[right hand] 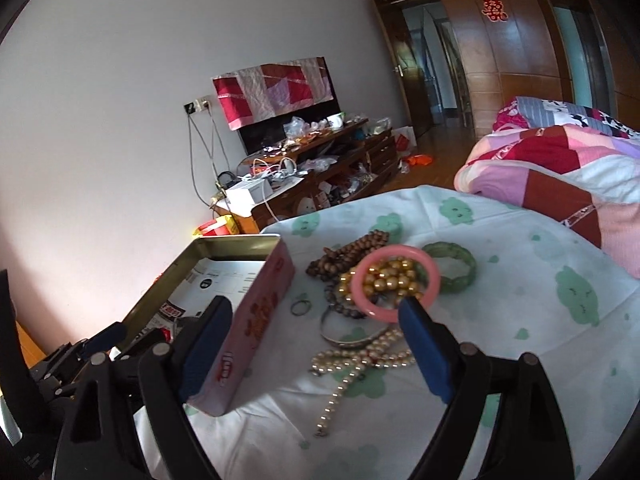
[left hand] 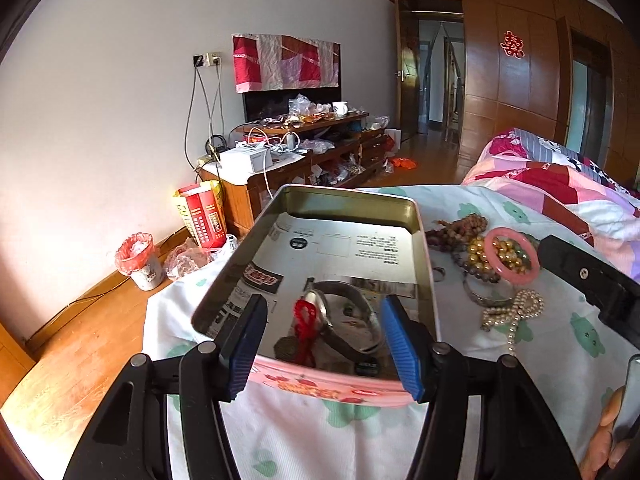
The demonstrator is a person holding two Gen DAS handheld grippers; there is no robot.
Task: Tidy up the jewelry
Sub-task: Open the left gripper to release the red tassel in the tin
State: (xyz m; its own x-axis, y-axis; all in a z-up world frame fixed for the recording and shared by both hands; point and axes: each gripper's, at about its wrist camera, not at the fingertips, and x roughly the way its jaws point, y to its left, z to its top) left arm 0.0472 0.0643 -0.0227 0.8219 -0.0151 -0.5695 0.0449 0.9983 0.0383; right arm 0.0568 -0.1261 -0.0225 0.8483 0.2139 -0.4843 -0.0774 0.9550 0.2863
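Observation:
An open pink tin (left hand: 320,382) stands on the sheet; it holds printed paper, a silver bangle (left hand: 352,292) and a red knotted cord (left hand: 306,316). My left gripper (left hand: 324,344) hovers open over the tin's near end, with nothing pressed between its pads. To the right of the tin (right hand: 260,312) lies a jewelry heap: a pink bangle (right hand: 366,308) around gold beads (right hand: 392,278), a green bangle (right hand: 466,264), brown wooden beads (right hand: 348,252), a small ring (right hand: 300,307), a silver bangle (right hand: 348,340) and a pearl necklace (right hand: 360,360). My right gripper (right hand: 316,356) is open above the pearls and touches nothing.
The bed sheet (right hand: 520,320) with its green pattern ends at an edge left of the tin, above a wooden floor (left hand: 80,360). A folded patchwork quilt (right hand: 560,176) lies at the back right. A cluttered cabinet (left hand: 304,160) and a small bin (left hand: 138,260) stand by the wall.

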